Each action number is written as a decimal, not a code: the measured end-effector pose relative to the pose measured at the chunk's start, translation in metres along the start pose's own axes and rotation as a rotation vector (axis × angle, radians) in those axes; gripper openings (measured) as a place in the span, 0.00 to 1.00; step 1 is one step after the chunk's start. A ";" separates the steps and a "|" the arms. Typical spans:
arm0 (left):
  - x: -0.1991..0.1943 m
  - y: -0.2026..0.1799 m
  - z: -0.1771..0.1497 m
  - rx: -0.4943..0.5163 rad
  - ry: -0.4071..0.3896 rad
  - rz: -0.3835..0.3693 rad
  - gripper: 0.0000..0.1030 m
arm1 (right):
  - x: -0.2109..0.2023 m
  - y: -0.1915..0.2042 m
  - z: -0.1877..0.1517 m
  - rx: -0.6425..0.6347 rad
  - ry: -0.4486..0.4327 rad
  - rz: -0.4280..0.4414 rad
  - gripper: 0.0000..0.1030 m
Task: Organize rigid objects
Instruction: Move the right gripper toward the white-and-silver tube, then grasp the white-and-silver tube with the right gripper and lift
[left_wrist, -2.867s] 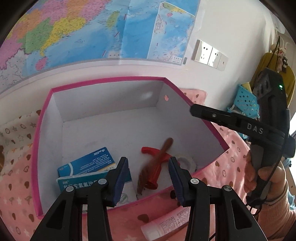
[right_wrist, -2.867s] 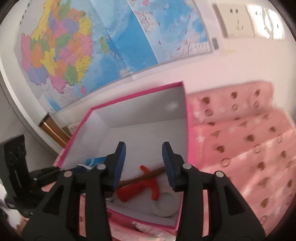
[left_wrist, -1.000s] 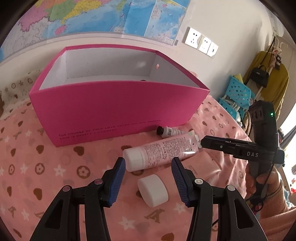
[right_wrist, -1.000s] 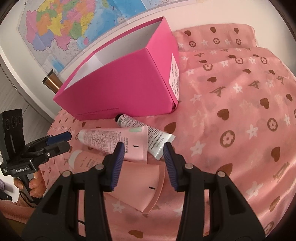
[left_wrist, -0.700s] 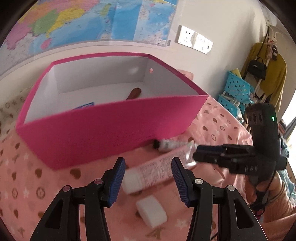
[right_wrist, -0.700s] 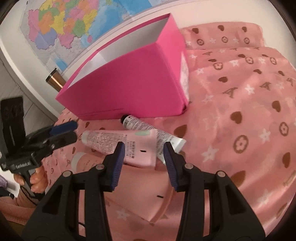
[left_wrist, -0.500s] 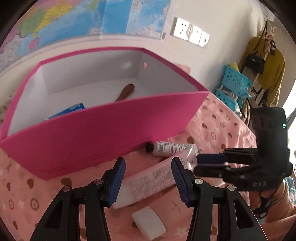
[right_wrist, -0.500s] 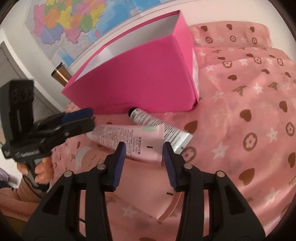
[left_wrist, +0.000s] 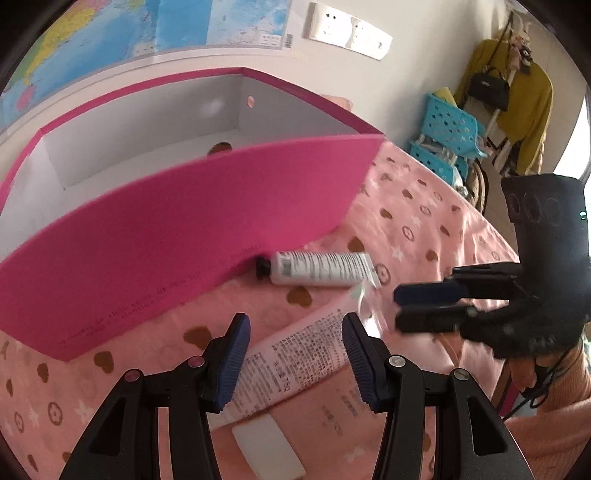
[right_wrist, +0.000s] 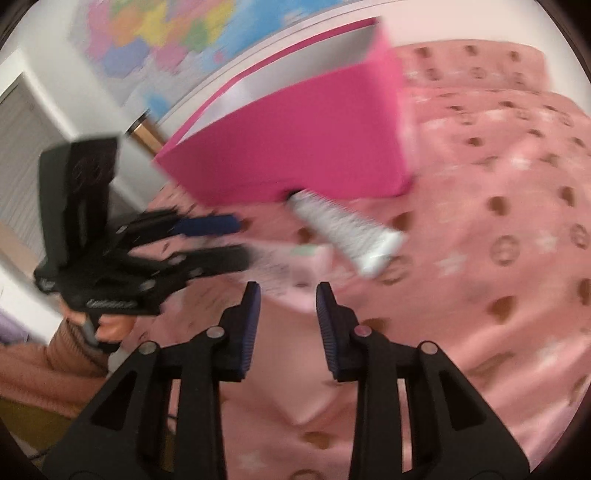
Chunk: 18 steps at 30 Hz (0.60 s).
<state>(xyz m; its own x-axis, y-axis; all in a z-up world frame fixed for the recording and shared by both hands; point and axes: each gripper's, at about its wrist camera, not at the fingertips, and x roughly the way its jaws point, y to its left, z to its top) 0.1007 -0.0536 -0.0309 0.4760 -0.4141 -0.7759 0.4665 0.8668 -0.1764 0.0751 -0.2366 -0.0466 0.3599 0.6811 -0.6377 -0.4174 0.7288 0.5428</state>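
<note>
though printed, pink tube (left_wrist: 310, 354) text illegible

The right wrist view was smeared by motion, so the print on the white tube (right_wrist: 343, 230) and the pink tube (right_wrist: 295, 267) could not be read there. In the left wrist view the front wall of the pink box (left_wrist: 177, 236) hid all but the tip of a brown object (left_wrist: 220, 147) inside, and the white block (left_wrist: 267, 452) ran off the bottom edge. The small text on that wall was too fine to read.
</note>
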 end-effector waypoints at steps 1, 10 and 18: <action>0.001 0.002 0.003 -0.010 -0.003 0.004 0.51 | -0.001 -0.005 0.002 0.016 -0.008 -0.016 0.33; 0.015 0.008 0.027 -0.025 0.003 -0.015 0.49 | 0.012 -0.021 0.018 0.088 -0.034 -0.080 0.33; 0.029 -0.001 0.033 0.002 0.035 -0.013 0.49 | 0.013 -0.033 0.017 0.126 -0.056 -0.092 0.33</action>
<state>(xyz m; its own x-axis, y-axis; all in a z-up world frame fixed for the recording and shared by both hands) 0.1394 -0.0756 -0.0333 0.4436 -0.4156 -0.7941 0.4742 0.8607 -0.1855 0.1074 -0.2502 -0.0636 0.4392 0.6118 -0.6579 -0.2742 0.7887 0.5503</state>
